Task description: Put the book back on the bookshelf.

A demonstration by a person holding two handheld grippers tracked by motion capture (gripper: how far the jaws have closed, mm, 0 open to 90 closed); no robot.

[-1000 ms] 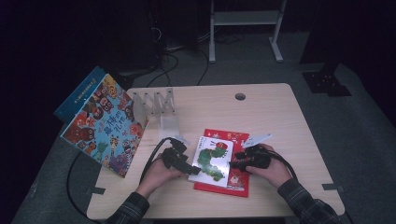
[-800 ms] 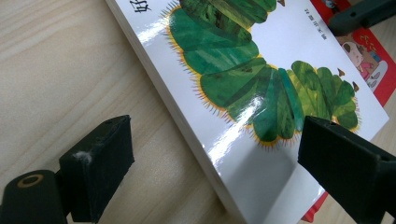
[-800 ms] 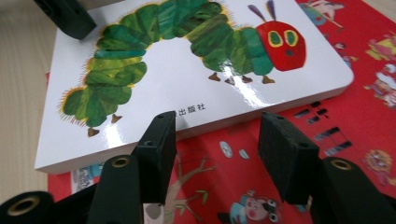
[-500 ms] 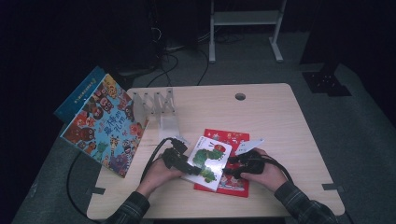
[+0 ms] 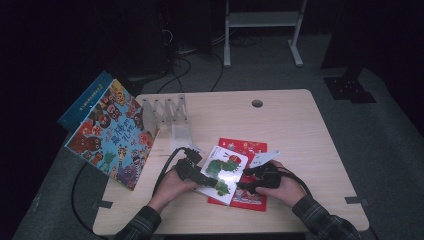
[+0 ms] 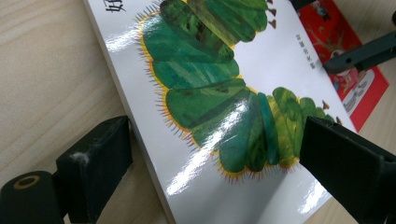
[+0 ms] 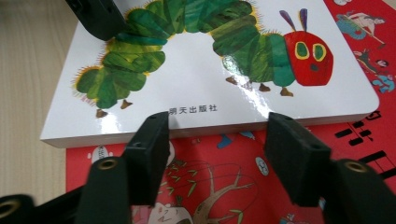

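Note:
A white board book with a green caterpillar (image 5: 223,169) lies partly on a red picture book (image 5: 248,150) near the table's front edge. My left gripper (image 5: 211,182) is shut on the caterpillar book's left corner (image 6: 215,93), one jaw on the cover and the other against its edge. My right gripper (image 5: 243,184) is open at the book's near edge (image 7: 205,125). Its jaws have just been opening, and between them shows only the red cover (image 7: 215,186) underneath. The left gripper's jaw (image 7: 95,16) rests on the cover's far corner.
A large colourful picture book (image 5: 112,132) leans at the table's left edge, with a metal book rack (image 5: 167,112) beside it. A cable hole (image 5: 257,103) sits far back on the table (image 5: 295,130). Black cables trail off the left front edge.
The caterpillar book tilted up at its left side and now sits shifted left and turned on the red book. The right gripper came left to its edge.

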